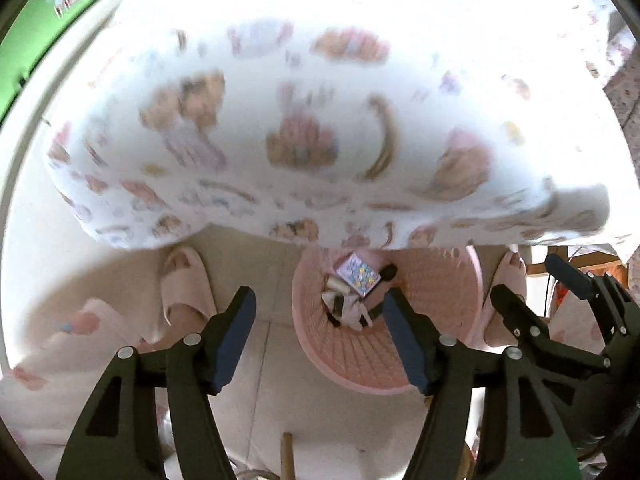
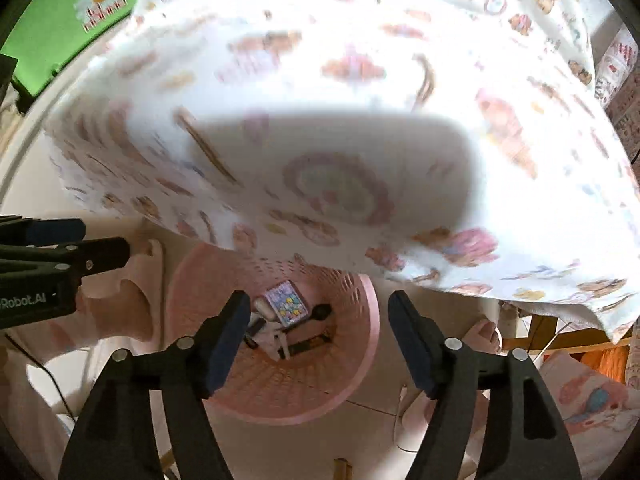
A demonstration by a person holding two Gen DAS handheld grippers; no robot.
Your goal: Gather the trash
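Observation:
A round pink slatted basket (image 1: 360,384) stands on the pale floor under the table edge. It holds a small colourful box (image 1: 358,274), dark wrappers (image 2: 308,346) and white scraps. My left gripper (image 1: 319,294) hangs above the basket's left side, pointing down, open with nothing between its fingers. My right gripper (image 2: 319,298) hovers over the same basket (image 2: 280,412), also open and empty, with the colourful box (image 2: 286,304) seen between its fingers far below. Each gripper shows in the other's view: the right gripper (image 1: 528,276) at the right, the left gripper (image 2: 105,238) at the left.
A white tablecloth (image 1: 320,120) printed with pastries overhangs the basket's far side. A person's feet in pink slippers (image 1: 186,280) stand on either side of the basket. A green sheet (image 1: 48,32) with a daisy lies far left. A wooden frame (image 2: 560,344) is at the right.

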